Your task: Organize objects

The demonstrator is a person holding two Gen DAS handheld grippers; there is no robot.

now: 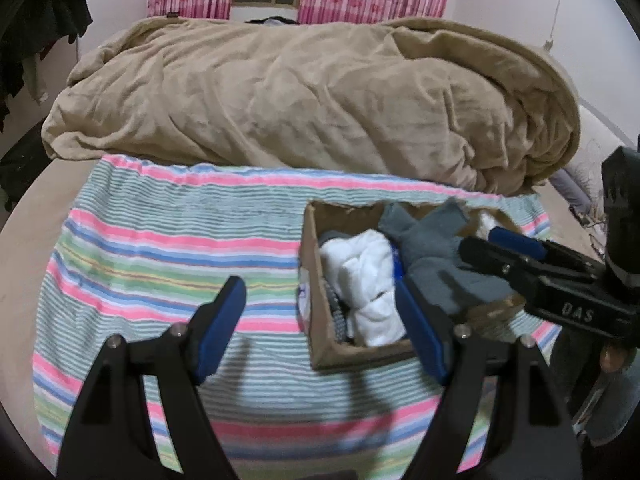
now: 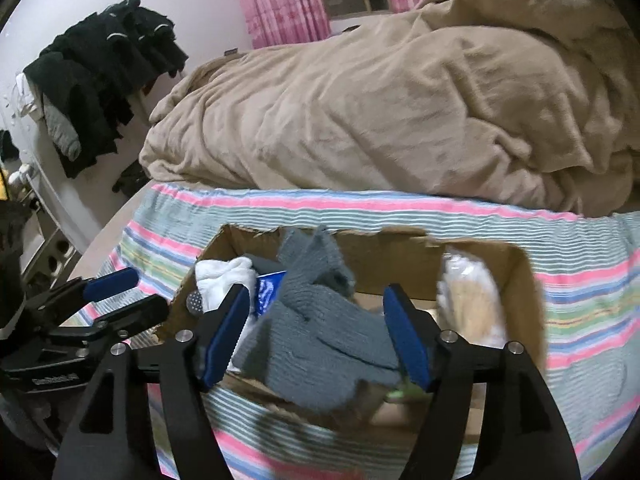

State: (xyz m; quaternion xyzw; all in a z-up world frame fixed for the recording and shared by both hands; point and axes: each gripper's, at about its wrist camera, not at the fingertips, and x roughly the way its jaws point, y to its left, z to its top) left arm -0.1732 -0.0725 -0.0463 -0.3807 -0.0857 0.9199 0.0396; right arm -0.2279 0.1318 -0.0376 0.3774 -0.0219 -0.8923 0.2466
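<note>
Over the brown cardboard box (image 2: 524, 280), the spread-wide right gripper (image 2: 316, 334) straddles the grey knitted garment (image 2: 320, 332); closing comes next, while the left gripper (image 1: 320, 332) gapes, unladen.

The left black two-finger gripper with blue pads (image 1: 322, 326) is hovering with its fingers (image 1: 222, 324) spread wide apart — nothing between them. The right black blue-padded gripper (image 2: 316, 334) is reaching forward, its fingers (image 2: 406, 334) likewise standing apart.

"DAS" on right gripper (image 1: 500, 248).
</note>
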